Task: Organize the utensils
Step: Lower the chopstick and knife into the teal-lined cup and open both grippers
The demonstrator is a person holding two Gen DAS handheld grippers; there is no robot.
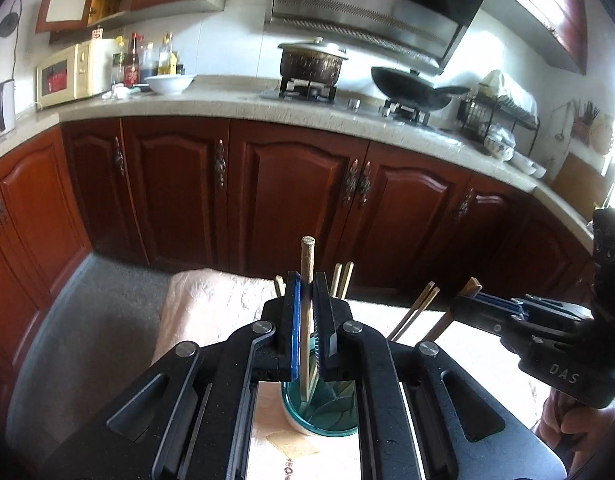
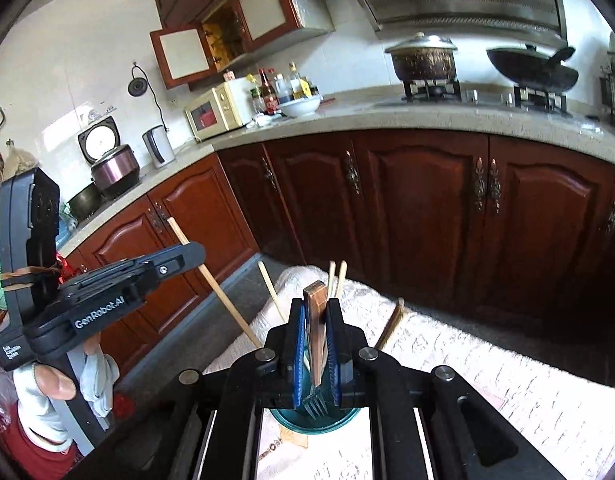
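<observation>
A wooden chopstick (image 1: pixel 307 276) stands nearly upright, pale brown with a rounded blunt top end; its long axis runs vertically and its lower end dips into the teal glass cup (image 1: pixel 327 420) below. The left tongs (image 1: pixel 306 320) are pressed together on its shaft, pinching it between the blue pads.

A fork (image 2: pixel 316 360) with a flat brown wood-look handle and a metal head hangs tines down, its long axis also close to vertical, the squared handle end pointing up. The right tongs (image 2: pixel 316 344) pinch its handle, and the tines sit over the mouth of the teal glass cup (image 2: pixel 319 424).

More chopsticks (image 1: pixel 341 280) already stand in the cup, leaning outward in different directions with their top ends fanned apart; several tilt to the right in the left wrist view.

The cup stands on a tabletop covered with a pale embossed cloth (image 2: pixel 487 372). Beyond it run dark red-brown cabinets (image 1: pixel 299 192) under a speckled counter carrying a lidded pot (image 1: pixel 312 60), a black wok (image 1: pixel 415 86), a white bowl (image 1: pixel 169 83) and a cream microwave (image 1: pixel 73 74).
</observation>
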